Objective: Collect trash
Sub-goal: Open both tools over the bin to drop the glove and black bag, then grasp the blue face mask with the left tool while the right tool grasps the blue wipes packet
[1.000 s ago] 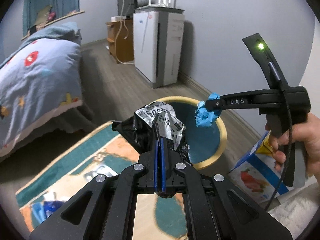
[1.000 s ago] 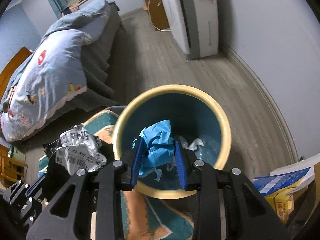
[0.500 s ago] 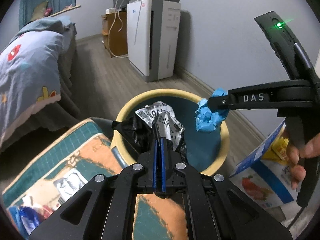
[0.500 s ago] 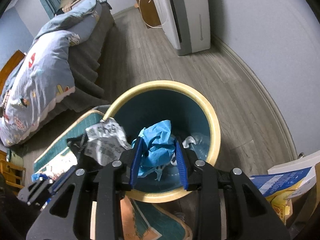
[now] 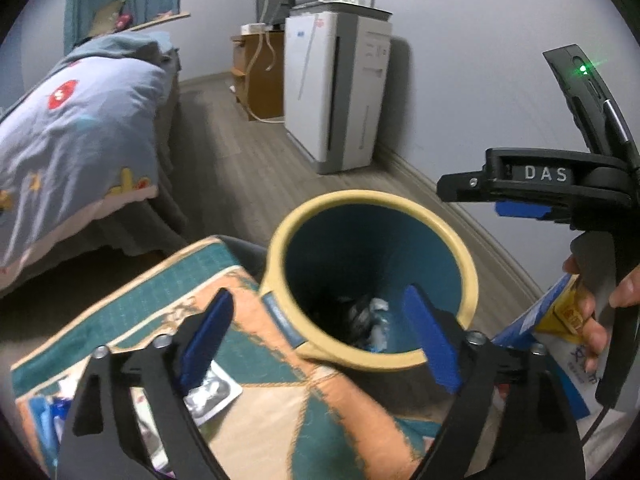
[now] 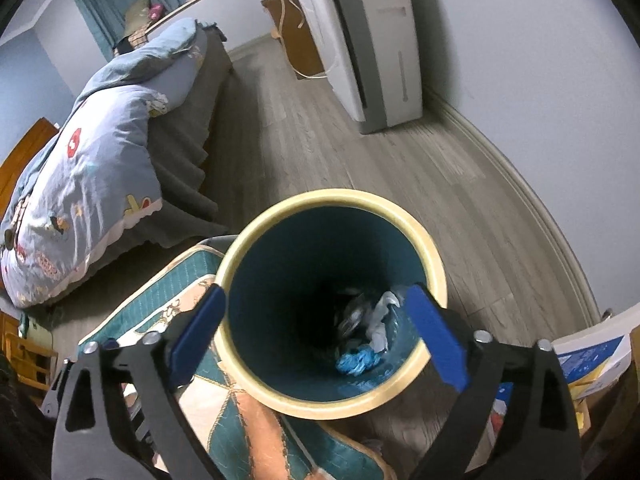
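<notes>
A round bin with a yellow rim (image 5: pixel 469 268) (image 6: pixel 437 258) and teal inside stands on the floor at the rug's edge. On its bottom lie a crumpled silver-and-black wrapper (image 5: pixel 366 314) (image 6: pixel 356 312) and a crumpled blue wad (image 6: pixel 357 360). My left gripper (image 5: pixel 320 332) hangs over the bin's near rim; its jaws are opening and nothing is between them. My right gripper (image 6: pixel 318 320) is straight above the bin mouth, its jaws also opening and empty. In the left wrist view the right gripper (image 5: pixel 484 200) shows from the side at the right.
A patterned teal-and-orange rug (image 5: pixel 280 420) carries a silver blister pack (image 5: pixel 212 394) and more litter at the lower left. A blue-and-yellow carton (image 5: pixel 560 320) stands right of the bin. A bed (image 5: pixel 72 132), a white air purifier (image 5: pixel 340 92) and a wooden cabinet (image 5: pixel 256 72) lie beyond.
Both grippers went from shut to wide open. The labelled wrapper left the left jaws and the blue wad left the right jaws; both now lie inside the bin.
</notes>
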`<state>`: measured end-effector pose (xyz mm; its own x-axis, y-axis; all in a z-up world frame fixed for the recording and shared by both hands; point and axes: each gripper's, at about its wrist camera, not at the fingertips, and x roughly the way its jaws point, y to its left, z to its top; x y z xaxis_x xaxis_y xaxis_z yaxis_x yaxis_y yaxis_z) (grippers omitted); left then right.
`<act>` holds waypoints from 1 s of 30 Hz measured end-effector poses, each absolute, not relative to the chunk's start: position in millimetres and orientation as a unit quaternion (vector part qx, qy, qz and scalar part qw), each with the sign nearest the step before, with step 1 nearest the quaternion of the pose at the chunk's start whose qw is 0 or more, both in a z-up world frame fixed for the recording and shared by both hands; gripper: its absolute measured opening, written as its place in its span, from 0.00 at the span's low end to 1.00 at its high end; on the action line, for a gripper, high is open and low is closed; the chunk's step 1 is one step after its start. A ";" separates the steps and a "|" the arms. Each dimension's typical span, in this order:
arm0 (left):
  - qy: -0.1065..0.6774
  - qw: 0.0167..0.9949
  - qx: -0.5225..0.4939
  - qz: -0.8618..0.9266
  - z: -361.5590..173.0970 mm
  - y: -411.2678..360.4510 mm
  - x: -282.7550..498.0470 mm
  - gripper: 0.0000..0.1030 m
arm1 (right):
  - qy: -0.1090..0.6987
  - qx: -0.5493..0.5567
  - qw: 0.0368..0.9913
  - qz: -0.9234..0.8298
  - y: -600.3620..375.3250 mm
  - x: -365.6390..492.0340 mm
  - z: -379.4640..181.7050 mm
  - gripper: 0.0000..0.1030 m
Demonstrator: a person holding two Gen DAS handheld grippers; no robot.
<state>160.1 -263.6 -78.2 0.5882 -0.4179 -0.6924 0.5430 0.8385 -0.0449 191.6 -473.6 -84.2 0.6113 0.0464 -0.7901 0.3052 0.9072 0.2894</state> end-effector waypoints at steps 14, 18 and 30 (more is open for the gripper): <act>0.356 0.908 0.068 -0.211 -43.7 -169.6 143.6 0.91 | 0.436 0.165 0.885 -0.003 -387.4 208.4 -61.1 0.94; 0.351 0.916 0.070 -0.184 -36.6 -130.3 138.7 0.91 | 0.439 0.149 0.886 0.012 -358.0 213.1 -58.5 0.94; 0.358 0.929 0.045 -0.086 -34.5 -14.7 134.4 0.91 | 0.472 0.108 0.874 0.044 -269.3 225.4 -72.7 0.94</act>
